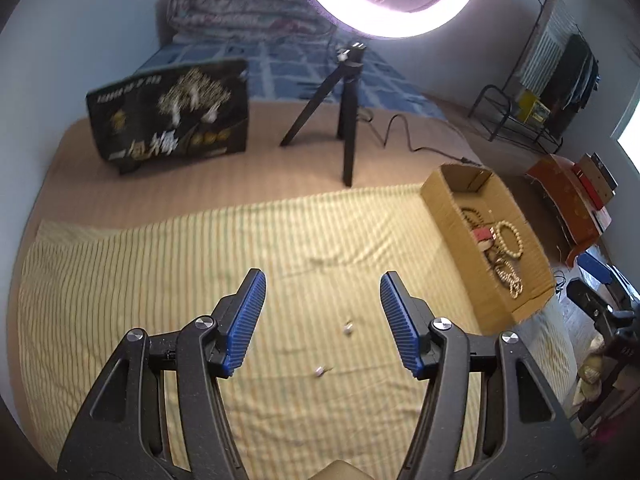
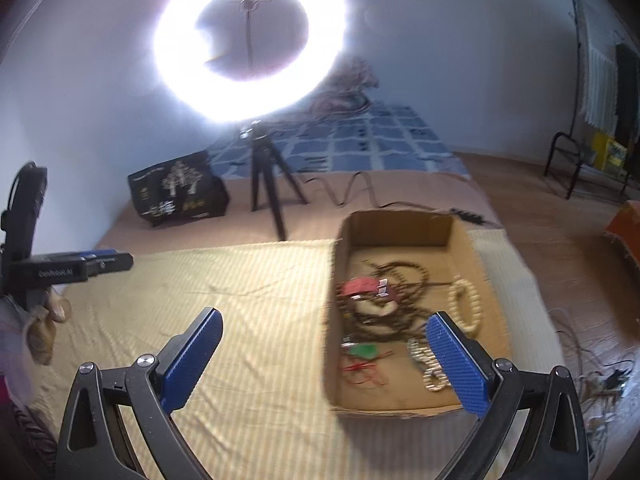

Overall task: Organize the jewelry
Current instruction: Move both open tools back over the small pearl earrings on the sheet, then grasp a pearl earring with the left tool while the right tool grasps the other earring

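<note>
My left gripper (image 1: 323, 276) is open over the yellow striped cloth (image 1: 160, 280), with nothing between its blue pads. Two small silvery pieces (image 1: 348, 328) (image 1: 320, 370) lie on the cloth under the gap. A cardboard box (image 1: 448, 216) to the right holds a cream bead bracelet (image 1: 510, 240) and other strands. In the right wrist view my right gripper (image 2: 325, 314) stands wide open and empty above the left wall of the box (image 2: 400, 228). Inside are a dark bead necklace (image 2: 400, 280), a cream bracelet (image 2: 466, 304) and a red tag (image 2: 360, 286). The left gripper (image 2: 120, 261) shows at the far left, held by a hand.
A ring light (image 2: 250, 40) on a black tripod (image 2: 264, 176) stands behind the cloth, its cable (image 2: 352, 188) trailing right. A dark printed bag (image 1: 172, 116) sits at the back left. The bed edge, a red box (image 1: 568, 196) and floor clutter lie to the right.
</note>
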Demonstrator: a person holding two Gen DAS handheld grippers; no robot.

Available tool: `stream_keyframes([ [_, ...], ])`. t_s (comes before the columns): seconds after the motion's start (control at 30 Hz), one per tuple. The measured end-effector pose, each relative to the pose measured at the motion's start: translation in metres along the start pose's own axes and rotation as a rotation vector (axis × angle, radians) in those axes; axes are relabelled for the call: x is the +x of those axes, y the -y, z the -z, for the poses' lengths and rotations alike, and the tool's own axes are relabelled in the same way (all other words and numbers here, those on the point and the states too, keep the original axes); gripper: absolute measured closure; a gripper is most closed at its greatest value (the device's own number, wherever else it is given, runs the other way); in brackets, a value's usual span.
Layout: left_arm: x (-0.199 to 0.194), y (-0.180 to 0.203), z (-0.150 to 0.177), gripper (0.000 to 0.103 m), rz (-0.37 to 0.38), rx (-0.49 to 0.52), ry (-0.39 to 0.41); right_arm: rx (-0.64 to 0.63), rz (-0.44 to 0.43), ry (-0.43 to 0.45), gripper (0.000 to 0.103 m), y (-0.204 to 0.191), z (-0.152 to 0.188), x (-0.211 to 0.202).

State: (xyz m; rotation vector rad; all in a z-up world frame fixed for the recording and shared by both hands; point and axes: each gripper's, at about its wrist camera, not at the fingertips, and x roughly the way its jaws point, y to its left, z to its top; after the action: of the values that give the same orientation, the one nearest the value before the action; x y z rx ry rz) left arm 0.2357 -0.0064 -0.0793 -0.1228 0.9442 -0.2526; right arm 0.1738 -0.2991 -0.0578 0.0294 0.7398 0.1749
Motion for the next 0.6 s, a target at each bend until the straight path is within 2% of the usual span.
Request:
stream_keyframes([
  [0.13, 0.003, -0.006, 0.017, 0.042, 0.007, 0.039, -0.010, 0.002, -0.050, -0.029, 0.002, -0.014, 0.001, 0.015],
  [0.23, 0.008, -0.002, 0.029, 0.042, 0.035, 0.088, -0.037, -0.008, -0.095, -0.064, 0.008, -0.027, 0.001, 0.028],
  [0.3, 0.015, 0.002, 0.036, 0.053, 0.055, 0.106, -0.068, -0.019, -0.117, -0.086, 0.012, -0.035, 0.002, 0.038],
  [0.37, 0.024, 0.002, 0.045, 0.058, 0.072, 0.113, -0.108, -0.025, -0.136, -0.111, 0.015, -0.045, 0.002, 0.049],
  [0.47, 0.036, 0.006, 0.058, 0.070, 0.090, 0.138, -0.160, -0.020, -0.187, -0.169, 0.028, -0.056, 0.004, 0.069],
  [0.6, 0.046, 0.012, 0.069, 0.075, 0.095, 0.183, -0.186, -0.019, -0.244, -0.236, 0.039, -0.071, 0.009, 0.094],
])
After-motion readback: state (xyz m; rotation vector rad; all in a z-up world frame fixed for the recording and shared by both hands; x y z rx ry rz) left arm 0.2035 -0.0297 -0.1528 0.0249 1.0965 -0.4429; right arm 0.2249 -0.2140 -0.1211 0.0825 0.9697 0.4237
